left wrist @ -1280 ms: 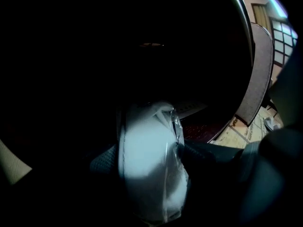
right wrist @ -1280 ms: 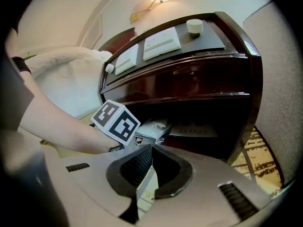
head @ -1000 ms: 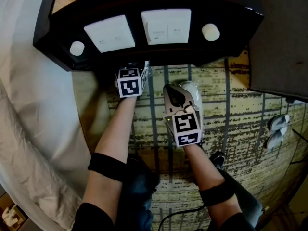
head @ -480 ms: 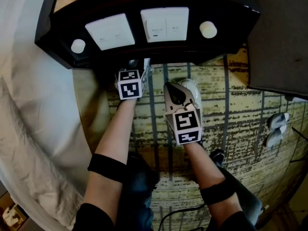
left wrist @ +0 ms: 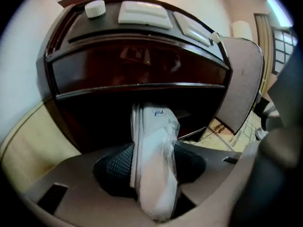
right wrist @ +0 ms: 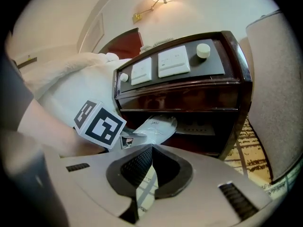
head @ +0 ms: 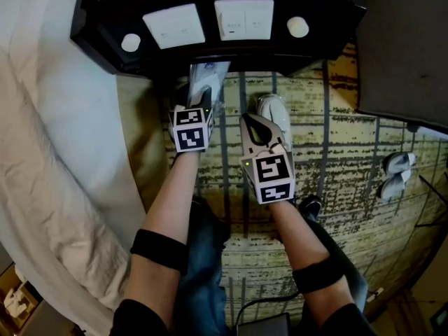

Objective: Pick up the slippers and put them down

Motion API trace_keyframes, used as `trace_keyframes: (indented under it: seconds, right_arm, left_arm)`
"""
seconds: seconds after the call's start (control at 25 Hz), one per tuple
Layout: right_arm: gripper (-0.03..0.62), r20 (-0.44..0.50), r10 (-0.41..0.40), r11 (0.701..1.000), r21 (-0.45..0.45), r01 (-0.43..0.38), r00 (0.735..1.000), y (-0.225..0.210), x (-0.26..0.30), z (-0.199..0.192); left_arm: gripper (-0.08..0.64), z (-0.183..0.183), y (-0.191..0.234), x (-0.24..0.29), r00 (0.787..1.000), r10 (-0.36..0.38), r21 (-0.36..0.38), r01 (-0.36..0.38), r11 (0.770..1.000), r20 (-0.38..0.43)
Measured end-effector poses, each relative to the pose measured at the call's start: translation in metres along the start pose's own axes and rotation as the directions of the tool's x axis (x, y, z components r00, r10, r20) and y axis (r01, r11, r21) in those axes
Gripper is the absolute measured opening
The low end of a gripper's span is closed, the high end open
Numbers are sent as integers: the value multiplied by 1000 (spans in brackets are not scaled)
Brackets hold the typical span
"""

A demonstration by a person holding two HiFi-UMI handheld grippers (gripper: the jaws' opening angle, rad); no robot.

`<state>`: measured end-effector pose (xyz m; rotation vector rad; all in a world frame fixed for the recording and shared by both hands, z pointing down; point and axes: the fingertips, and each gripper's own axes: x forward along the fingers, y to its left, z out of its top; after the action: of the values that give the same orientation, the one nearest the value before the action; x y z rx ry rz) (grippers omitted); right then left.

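Patterned carpet (head: 350, 138) fronts the dark table (head: 231, 54), where our left tongs (left wrist: 154, 174), having just been closing, clamp the wrapped slipper (left wrist: 154, 136) before its lower shelf, right tongs (right wrist: 149, 167) pressed together empty; pick-up seems done, so next we lower it onto the carpet.

The left gripper (head: 199, 98) and right gripper (head: 253, 126): matching grey-beige shells.
Behind each one's jaws rides a white cube (head: 191, 128) with black square markers; dark ribbed pads (right wrist: 137, 167) line the jaws; a black band (head: 159, 249) circles each forearm further back; blue jeans (head: 204, 261).
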<state>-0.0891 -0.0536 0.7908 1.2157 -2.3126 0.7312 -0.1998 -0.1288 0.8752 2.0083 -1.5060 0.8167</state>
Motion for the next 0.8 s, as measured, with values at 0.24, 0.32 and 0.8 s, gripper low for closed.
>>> trace_keyframes:
  seconds: [0.24, 0.32, 0.8]
  right_arm:
    - [2, -34, 18, 1000, -12, -18, 999, 22, -40, 16]
    - [2, -41, 21, 1000, -14, -22, 999, 28, -51, 21]
    - [2, -102, 18, 1000, 10, -17, 995, 42, -85, 21]
  left_arm:
    - [190, -8, -20, -59, 1000, 2, -66, -4, 998, -27]
    - [190, -9, -24, -76, 1000, 7, -86, -10, 996, -30]
    - [190, -68, -42, -139, 993, 35, -200, -58, 978, -116]
